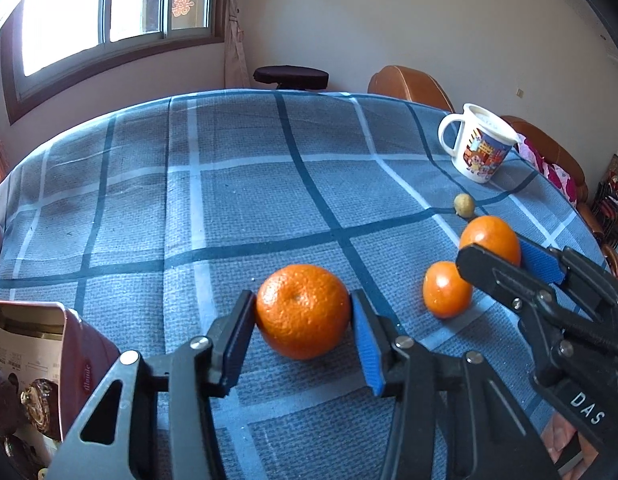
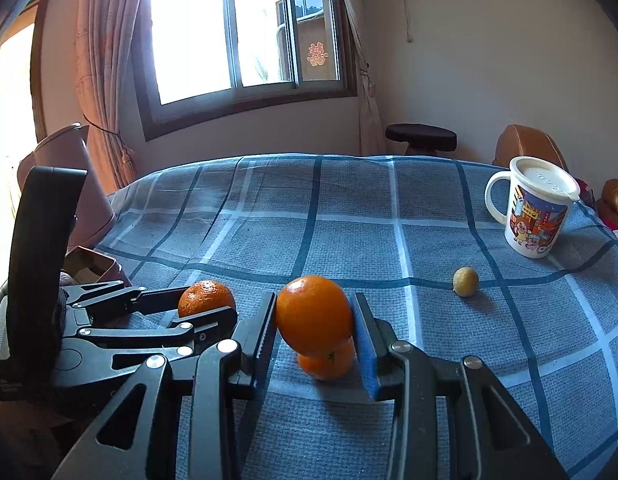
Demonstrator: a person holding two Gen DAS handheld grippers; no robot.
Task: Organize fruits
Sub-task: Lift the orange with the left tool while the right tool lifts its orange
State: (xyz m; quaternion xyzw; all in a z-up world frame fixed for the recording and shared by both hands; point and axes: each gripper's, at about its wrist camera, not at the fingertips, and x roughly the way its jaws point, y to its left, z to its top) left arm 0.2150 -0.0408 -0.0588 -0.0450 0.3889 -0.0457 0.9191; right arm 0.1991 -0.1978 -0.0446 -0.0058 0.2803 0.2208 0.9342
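My left gripper [image 1: 303, 320] is shut on a large orange [image 1: 303, 310] just above the blue checked tablecloth [image 1: 229, 200]. My right gripper [image 2: 313, 322] is shut on a second orange [image 2: 313, 314]; it shows at the right of the left wrist view [image 1: 491, 240]. A smaller orange [image 2: 327, 364] lies on the cloth under and behind the held one; it also shows in the left wrist view [image 1: 447, 288]. A small yellow-brown round fruit [image 2: 465, 281] lies further right, also seen in the left wrist view [image 1: 464, 205]. The left gripper with its orange [image 2: 206, 298] appears at the left of the right wrist view.
A white cartoon mug [image 2: 533, 208] with a lid stands at the far right of the table. A reddish open box [image 1: 33, 360] with packets sits at the near left edge. Brown chairs [image 1: 409, 84] and a dark stool [image 2: 421, 136] stand behind the table.
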